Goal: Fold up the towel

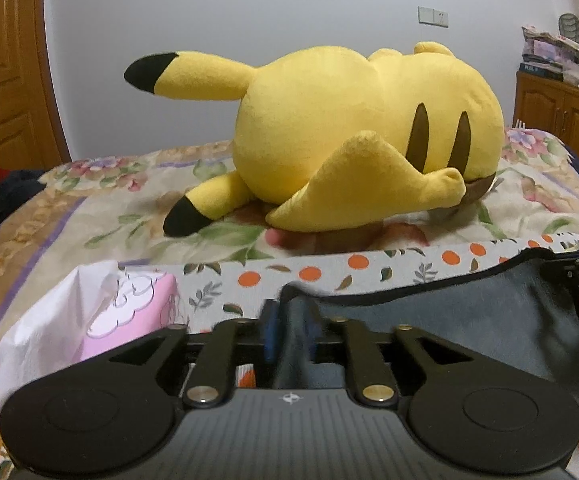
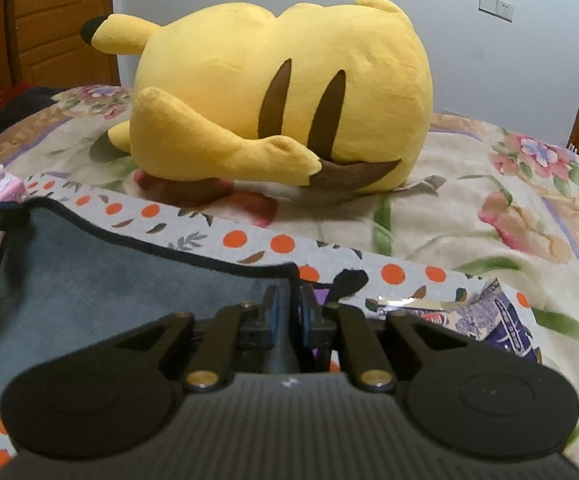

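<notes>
Pinching the towel (image 1: pixel 449 312) at opposite corners, left gripper (image 1: pixel 291 332) and right gripper (image 2: pixel 289 312) had jaws pressed on it, lifted over the bed (image 2: pixel 469 208) before a plush (image 1: pixel 329 128).

No legible text can be made out; only a small white emblem (image 1: pixel 289 399) is seen on the left claw's housing.

Yellow plush (image 1: pixel 353 128) lying center frame on floral bedspread (image 1: pixel 537 196); orange-dot cloth (image 1: pixel 329 276) below it; pink tissue box (image 1: pixel 137 308) lower left; wooden door (image 1: pixel 1 60) upper left; wall switch (image 1: pixel 432 16) upper right.
</notes>
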`<move>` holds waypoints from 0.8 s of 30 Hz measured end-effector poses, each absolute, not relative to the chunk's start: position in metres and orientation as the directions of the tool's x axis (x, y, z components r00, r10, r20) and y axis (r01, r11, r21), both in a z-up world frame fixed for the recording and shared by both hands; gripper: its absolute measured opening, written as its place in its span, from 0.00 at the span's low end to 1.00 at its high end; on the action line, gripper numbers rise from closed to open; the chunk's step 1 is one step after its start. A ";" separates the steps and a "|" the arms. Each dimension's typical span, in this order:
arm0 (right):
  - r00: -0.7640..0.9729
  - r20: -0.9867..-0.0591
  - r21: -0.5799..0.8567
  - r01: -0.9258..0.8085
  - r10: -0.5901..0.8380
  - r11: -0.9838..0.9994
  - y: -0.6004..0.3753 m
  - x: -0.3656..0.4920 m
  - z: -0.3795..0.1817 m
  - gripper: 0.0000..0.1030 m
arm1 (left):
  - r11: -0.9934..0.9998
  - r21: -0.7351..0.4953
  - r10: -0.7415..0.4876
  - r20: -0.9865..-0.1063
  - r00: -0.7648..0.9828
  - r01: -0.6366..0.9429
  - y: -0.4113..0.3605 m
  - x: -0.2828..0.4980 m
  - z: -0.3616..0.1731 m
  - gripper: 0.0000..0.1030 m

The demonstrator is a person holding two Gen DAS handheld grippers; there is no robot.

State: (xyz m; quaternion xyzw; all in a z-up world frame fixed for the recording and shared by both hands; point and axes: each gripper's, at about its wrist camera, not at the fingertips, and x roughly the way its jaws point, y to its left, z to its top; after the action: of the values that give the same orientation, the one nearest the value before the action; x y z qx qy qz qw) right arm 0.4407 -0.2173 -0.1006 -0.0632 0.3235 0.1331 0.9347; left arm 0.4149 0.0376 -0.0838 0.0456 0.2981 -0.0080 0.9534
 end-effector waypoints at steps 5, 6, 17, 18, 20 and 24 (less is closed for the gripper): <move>0.759 -0.613 -0.001 -0.280 0.220 0.960 -0.223 0.425 -0.095 0.40 | 0.995 0.079 0.000 -0.577 0.817 0.056 0.035 0.399 -0.080 0.34; 0.758 -0.612 0.006 -0.281 0.226 0.960 -0.223 0.420 -0.095 0.40 | 0.995 0.077 -0.004 -0.580 0.814 0.060 0.034 0.395 -0.079 0.37; 0.751 -0.608 0.044 -0.289 0.255 0.956 -0.227 0.354 -0.086 0.43 | 0.991 0.090 -0.025 -0.609 0.793 0.101 0.021 0.338 -0.071 0.62; 0.752 -0.607 0.047 -0.287 0.255 0.957 -0.228 0.348 -0.085 0.44 | 0.990 0.093 -0.025 -0.609 0.793 0.103 0.020 0.333 -0.070 0.64; 0.755 -0.604 0.047 -0.285 0.255 0.957 -0.229 0.338 -0.082 0.45 | 0.990 0.096 -0.027 -0.612 0.790 0.108 0.019 0.323 -0.068 0.68; 0.763 -0.595 0.050 -0.279 0.253 0.959 -0.234 0.320 -0.075 0.49 | 0.990 0.094 -0.026 -0.605 0.796 0.104 0.017 0.303 -0.061 0.79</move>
State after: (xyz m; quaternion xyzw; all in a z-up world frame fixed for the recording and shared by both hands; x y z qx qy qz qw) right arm 0.3200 -0.2341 -0.0752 -0.0210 0.3140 0.1416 0.9386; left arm 0.3027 0.0166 -0.0609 0.0611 0.3176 -0.0344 0.9456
